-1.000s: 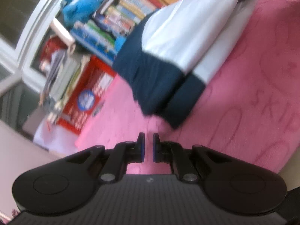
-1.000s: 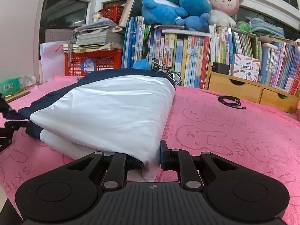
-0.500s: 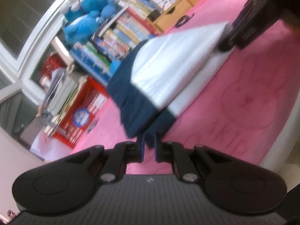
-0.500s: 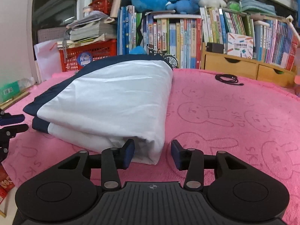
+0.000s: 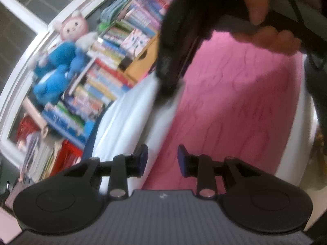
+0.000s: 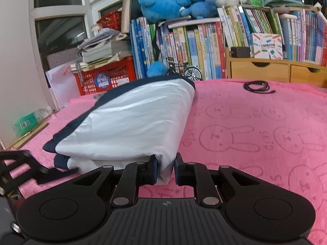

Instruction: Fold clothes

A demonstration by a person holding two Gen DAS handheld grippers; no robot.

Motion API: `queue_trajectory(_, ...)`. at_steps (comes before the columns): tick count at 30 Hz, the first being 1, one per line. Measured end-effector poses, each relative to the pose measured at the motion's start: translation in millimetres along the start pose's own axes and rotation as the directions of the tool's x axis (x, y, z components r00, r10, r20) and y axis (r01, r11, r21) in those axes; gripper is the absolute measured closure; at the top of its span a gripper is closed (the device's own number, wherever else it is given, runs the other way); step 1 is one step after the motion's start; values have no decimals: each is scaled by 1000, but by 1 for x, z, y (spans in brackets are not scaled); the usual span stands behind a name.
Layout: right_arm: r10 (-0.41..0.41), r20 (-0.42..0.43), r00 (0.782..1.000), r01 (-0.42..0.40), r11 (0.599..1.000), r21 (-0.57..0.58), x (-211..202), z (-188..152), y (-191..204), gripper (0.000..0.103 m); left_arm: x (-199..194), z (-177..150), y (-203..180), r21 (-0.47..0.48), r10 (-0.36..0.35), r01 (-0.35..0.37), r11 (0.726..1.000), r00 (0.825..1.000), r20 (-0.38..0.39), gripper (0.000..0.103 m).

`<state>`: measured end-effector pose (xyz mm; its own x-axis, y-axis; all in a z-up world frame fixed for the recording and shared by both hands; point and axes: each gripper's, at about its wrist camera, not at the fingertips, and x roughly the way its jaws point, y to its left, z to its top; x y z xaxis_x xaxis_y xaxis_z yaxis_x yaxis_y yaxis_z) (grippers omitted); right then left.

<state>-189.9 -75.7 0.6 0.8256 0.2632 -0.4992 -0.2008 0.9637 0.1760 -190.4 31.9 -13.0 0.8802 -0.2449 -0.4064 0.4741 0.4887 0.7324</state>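
A folded white garment with navy trim [image 6: 130,126] lies on the pink bunny-print cloth [image 6: 255,134]. My right gripper [image 6: 165,168] is shut on the garment's near right corner, with white fabric pinched between the pads. My left gripper [image 5: 160,159] is open and empty, held above the near edge of the garment [image 5: 122,126]. The left wrist view is blurred; the right gripper's black body and the hand holding it [image 5: 184,40] show at the garment's far end. Part of the left gripper [image 6: 22,169] shows at the left of the right wrist view.
Behind the table stand rows of books [image 6: 204,47], blue and pink plush toys [image 6: 175,2], a red basket with papers [image 6: 106,75] and wooden drawers [image 6: 265,71]. A coiled black cable [image 6: 258,86] lies on the cloth at the back. The table's edge [image 5: 294,134] is at right.
My right gripper has closed again on the garment's corner after opening. My left gripper has opened and swung right along the garment's near edge.
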Motion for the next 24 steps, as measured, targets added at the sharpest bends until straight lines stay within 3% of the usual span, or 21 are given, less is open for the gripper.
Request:
queue_trajectory(9, 15, -7, 1000, -15, 1000, -6, -2, 4, 1, 86, 41, 22, -12, 107, 31, -35, 994, 999, 33, 72)
queue_trajectory(12, 18, -3, 1000, -18, 1000, -15, -2, 6, 0, 86, 51, 25, -15, 161, 46, -52, 986, 998, 40, 92)
queue_trajectory(15, 7, 0, 1000, -7, 1000, -29, -3, 5, 1, 86, 53, 20, -12, 193, 54, -58, 979, 998, 28, 95)
queue_trajectory(20, -35, 14, 999, 36, 997, -71, -5, 1, 5, 86, 47, -11, 0, 242, 102, -86, 967, 993, -57, 96)
queue_trajectory(24, -50, 18, 999, 52, 995, -84, -6, -1, 4, 86, 41, -45, 17, 240, 153, -111, 964, 975, -161, 96)
